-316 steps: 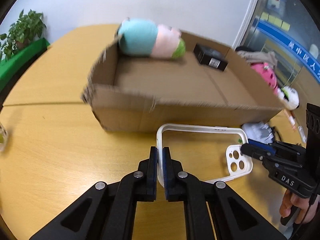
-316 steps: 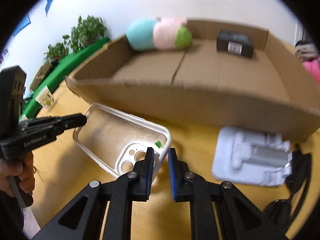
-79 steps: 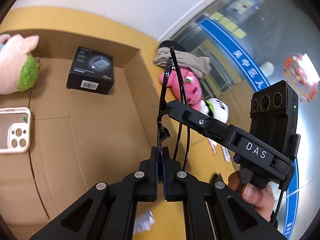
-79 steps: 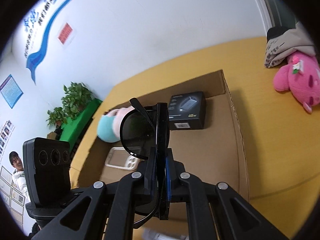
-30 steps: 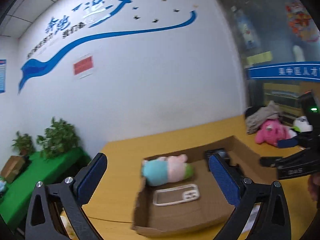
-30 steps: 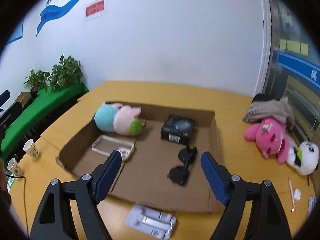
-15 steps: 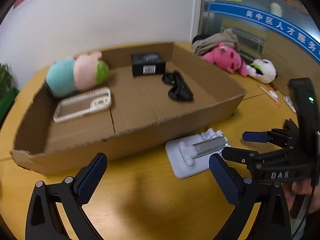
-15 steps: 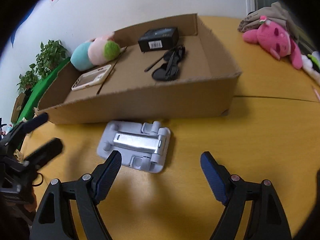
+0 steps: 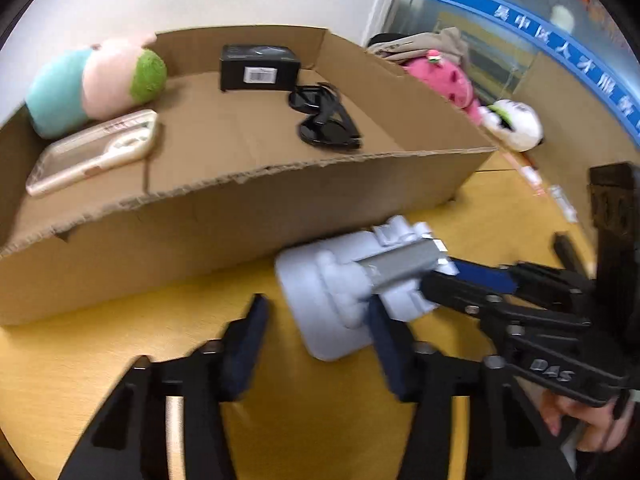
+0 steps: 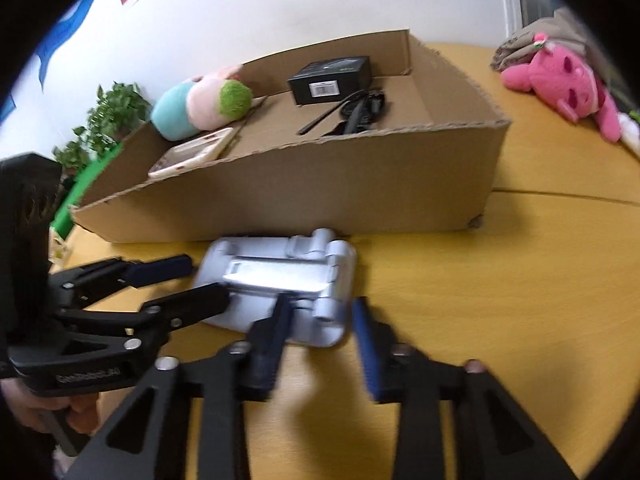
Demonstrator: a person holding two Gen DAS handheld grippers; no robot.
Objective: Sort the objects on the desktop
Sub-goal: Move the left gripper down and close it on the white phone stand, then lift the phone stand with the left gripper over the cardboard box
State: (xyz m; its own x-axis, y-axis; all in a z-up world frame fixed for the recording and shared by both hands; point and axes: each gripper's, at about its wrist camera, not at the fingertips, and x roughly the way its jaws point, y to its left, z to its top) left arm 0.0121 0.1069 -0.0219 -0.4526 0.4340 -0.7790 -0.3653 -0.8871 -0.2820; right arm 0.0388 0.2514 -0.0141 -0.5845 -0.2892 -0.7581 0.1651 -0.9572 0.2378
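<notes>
Yellow wood table (image 10: 500, 280) holds a cardboard box (image 10: 320, 192) by a white wall (image 10: 280, 0). Both the left gripper (image 9: 316, 340) and right gripper (image 10: 320, 336) have just been closing around the grey stand (image 10: 280, 280), not pinching it yet.

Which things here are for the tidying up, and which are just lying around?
For the job:
stand
box
sunglasses
phone case
black carton
caterpillar toy

Lying about:
pink plush
panda plush
plant
</notes>
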